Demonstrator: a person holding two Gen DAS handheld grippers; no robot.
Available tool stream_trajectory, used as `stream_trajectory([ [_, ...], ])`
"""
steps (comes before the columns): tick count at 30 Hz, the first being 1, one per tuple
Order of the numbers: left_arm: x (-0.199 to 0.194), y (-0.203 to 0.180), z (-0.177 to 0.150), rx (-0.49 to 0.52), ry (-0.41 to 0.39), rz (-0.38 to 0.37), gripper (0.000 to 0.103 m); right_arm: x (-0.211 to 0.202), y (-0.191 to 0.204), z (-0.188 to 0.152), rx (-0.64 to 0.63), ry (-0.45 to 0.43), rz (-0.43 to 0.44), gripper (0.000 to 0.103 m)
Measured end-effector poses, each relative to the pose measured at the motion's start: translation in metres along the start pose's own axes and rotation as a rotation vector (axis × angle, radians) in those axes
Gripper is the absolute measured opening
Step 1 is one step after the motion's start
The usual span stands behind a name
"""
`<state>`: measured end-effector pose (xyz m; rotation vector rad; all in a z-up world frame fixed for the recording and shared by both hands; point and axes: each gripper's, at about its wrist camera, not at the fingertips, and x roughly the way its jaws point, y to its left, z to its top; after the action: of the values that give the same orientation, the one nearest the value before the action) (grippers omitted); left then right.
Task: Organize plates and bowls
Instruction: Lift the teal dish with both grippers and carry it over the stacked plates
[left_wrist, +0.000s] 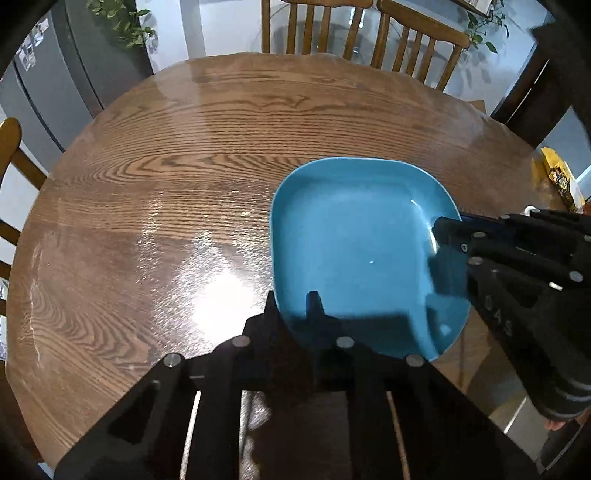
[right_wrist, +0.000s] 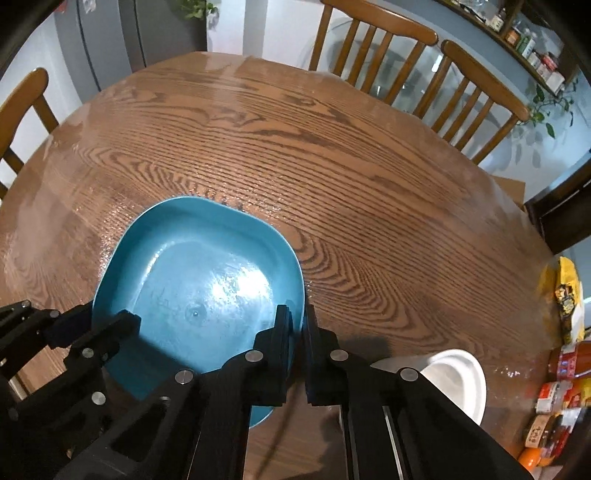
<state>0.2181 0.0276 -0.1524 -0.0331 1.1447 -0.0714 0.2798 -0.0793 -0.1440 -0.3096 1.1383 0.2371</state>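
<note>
A blue square plate (left_wrist: 354, 254) with rounded corners is held over the near part of a round wooden table (left_wrist: 184, 177). My left gripper (left_wrist: 293, 314) is shut on the plate's near left rim. My right gripper (right_wrist: 297, 321) is shut on the plate's right rim (right_wrist: 295, 295). The right gripper also shows in the left wrist view (left_wrist: 448, 230), at the plate's right corner. The left gripper also shows in the right wrist view (right_wrist: 122, 325), at the plate's left edge. A white bowl (right_wrist: 458, 380) sits on the table to the right of the right gripper, partly hidden by its finger.
Wooden chairs (right_wrist: 376, 40) stand around the table's far side and one at the left (right_wrist: 22, 107). A yellow packet (right_wrist: 567, 295) and several jars and boxes (right_wrist: 554, 406) crowd the table's right edge. A grey fridge (left_wrist: 48, 81) stands beyond the table.
</note>
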Motion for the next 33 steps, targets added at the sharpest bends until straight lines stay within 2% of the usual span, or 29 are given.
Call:
stream_trajectory([
  [7,-0.040,0.006,-0.010,0.003,-0.081,-0.001,0.011,-0.041,0.001,-0.015,0.036,-0.073,0.059,0.007],
  [12,-0.083,0.008,-0.028,0.032,-0.164,-0.007,0.011,-0.076,-0.002,-0.041,0.101,-0.140,0.117,0.007],
  [18,-0.116,0.001,-0.052,0.074,-0.224,0.002,0.011,-0.114,-0.003,-0.079,0.159,-0.212,0.158,0.007],
  [33,-0.160,-0.014,-0.117,0.124,-0.289,0.030,0.011,-0.167,0.015,-0.161,0.207,-0.290,0.205,0.007],
])
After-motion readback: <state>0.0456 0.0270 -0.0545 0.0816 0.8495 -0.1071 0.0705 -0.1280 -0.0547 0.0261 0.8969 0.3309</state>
